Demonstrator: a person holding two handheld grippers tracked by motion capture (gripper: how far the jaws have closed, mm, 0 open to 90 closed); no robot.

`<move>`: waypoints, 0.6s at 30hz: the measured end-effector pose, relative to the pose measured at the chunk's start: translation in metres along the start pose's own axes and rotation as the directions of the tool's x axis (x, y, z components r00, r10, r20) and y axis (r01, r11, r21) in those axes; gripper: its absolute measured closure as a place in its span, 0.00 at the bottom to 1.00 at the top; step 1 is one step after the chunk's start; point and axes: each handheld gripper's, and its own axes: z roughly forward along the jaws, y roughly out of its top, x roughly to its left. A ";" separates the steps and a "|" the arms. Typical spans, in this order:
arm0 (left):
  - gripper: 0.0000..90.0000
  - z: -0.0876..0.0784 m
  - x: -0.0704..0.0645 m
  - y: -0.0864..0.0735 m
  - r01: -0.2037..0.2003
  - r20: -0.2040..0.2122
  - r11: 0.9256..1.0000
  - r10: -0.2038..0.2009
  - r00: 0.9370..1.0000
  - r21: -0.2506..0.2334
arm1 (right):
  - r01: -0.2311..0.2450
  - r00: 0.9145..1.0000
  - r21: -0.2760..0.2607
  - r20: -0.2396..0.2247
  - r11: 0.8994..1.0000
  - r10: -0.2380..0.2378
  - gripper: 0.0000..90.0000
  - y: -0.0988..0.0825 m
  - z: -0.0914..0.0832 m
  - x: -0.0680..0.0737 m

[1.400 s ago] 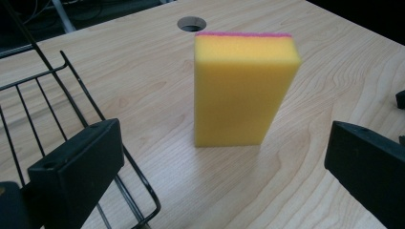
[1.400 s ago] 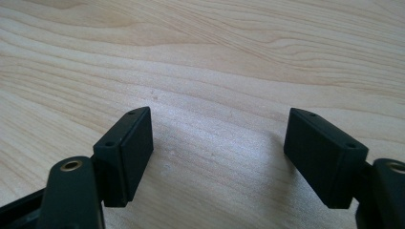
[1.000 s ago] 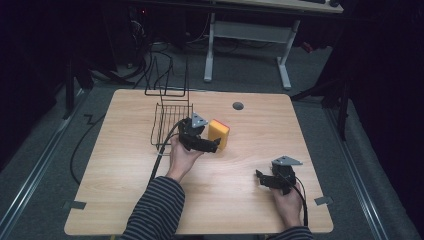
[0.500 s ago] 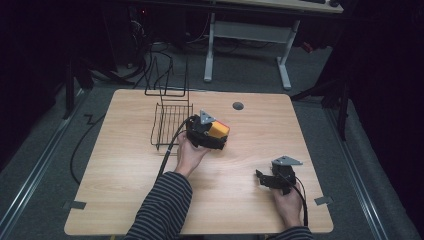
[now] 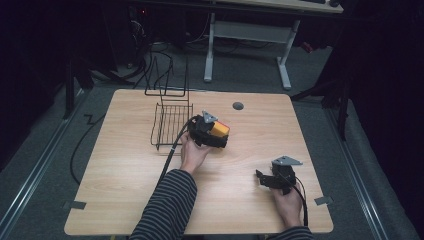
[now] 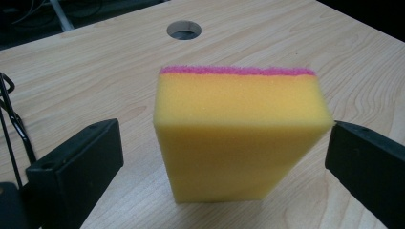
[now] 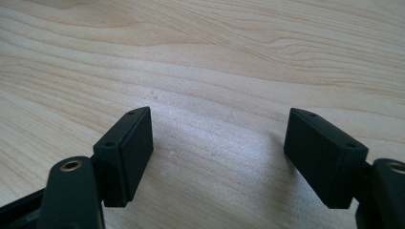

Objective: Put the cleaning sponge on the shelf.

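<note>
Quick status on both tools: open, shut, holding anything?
Left tool: open, jaws either side of the yellow foam sponge with pink scouring layer, not clamped.
Right tool: open, empty, over the wooden table.

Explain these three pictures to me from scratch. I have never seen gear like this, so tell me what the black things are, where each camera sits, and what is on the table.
A person sits at a wooden table, holding a hand-operated gripper with two black jaws in each hand. The high view looks down from above. The other two pictures come from cameras riding on the grippers, looking along their jaws.

On the table stand a black wire rack and a yellow sponge with a pink scouring layer. The left gripper has its jaws open on either side of the sponge, the right jaw close at its edge, not yet squeezing it. The right gripper rests open over bare wood near the table's right front, holding nothing.
</note>
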 end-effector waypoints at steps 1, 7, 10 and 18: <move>0.00 0.003 0.000 -0.001 -0.001 -0.006 1.000 0.001 1.000 0.000 | 0.000 1.000 0.000 0.000 1.000 0.000 0.28 0.000 0.000 0.000; 0.00 0.008 -0.002 -0.002 0.007 -0.004 1.000 -0.007 1.000 0.001 | 0.000 1.000 0.000 0.000 1.000 0.000 0.28 0.000 0.000 0.000; 0.00 0.012 -0.002 -0.003 0.008 -0.007 1.000 -0.008 1.000 0.009 | 0.001 1.000 0.000 0.000 1.000 -0.001 0.28 0.000 0.000 0.000; 0.00 0.020 -0.003 -0.006 0.016 -0.013 1.000 -0.016 1.000 0.020 | 0.001 1.000 0.001 0.000 1.000 -0.001 0.28 0.000 0.000 0.000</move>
